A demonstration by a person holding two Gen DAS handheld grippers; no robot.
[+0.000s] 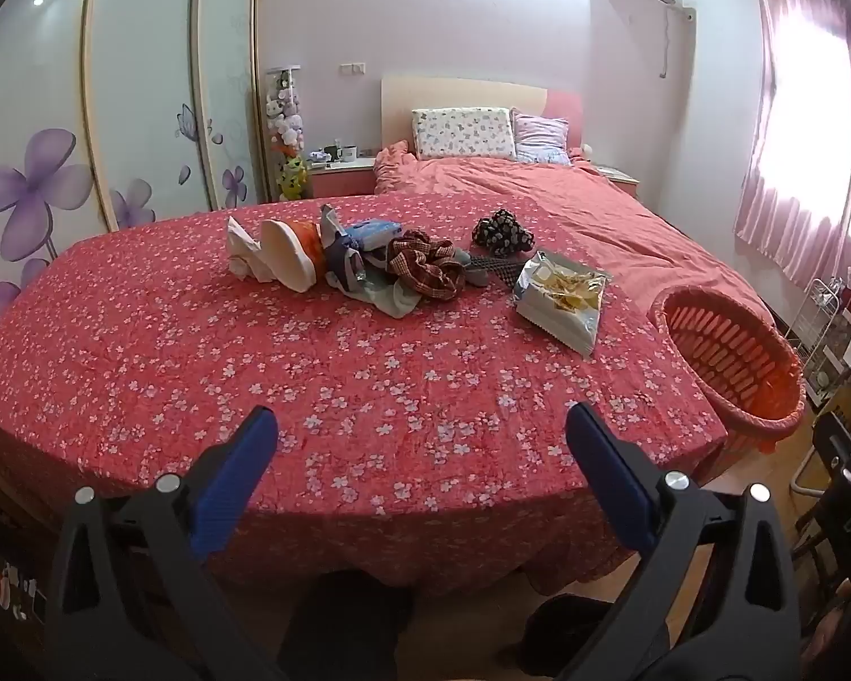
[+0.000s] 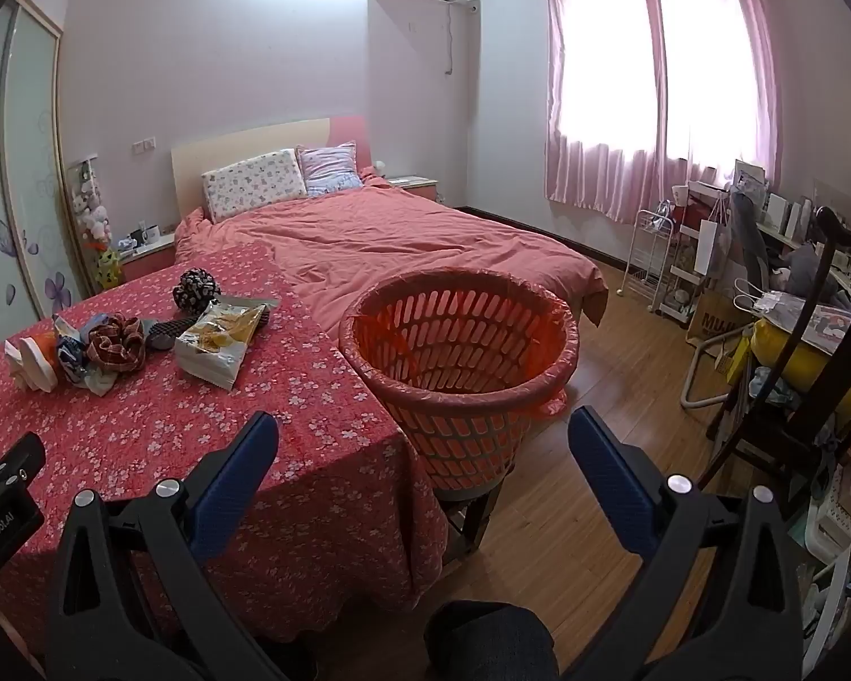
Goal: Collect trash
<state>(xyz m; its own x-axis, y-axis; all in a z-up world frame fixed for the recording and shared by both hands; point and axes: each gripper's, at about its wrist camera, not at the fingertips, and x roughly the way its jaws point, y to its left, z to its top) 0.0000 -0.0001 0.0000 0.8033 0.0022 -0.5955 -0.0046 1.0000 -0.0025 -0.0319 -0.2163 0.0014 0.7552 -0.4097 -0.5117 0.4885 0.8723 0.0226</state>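
A pile of items lies on the red floral cloth (image 1: 255,352): a silver chip bag (image 1: 561,292) (image 2: 218,340), a paper cup with orange band (image 1: 292,252) (image 2: 37,360), crumpled white paper (image 1: 244,249), a blue wrapper (image 1: 374,232), a plaid scrunchie (image 1: 425,267) (image 2: 113,343) and a black dotted scrunchie (image 1: 502,232) (image 2: 196,286). An orange basket with a liner (image 1: 732,363) (image 2: 459,363) stands at the cloth's right edge. My left gripper (image 1: 420,431) is open and empty, near the front edge. My right gripper (image 2: 422,437) is open and empty, in front of the basket.
A bed with a red duvet (image 2: 403,249) and pillows (image 2: 255,181) lies behind. A wardrobe with purple flowers (image 1: 57,170) is on the left. A wooden chair (image 2: 794,374), a white rack (image 2: 649,261) and a cluttered desk (image 2: 811,306) stand on the right, on wood floor (image 2: 595,488).
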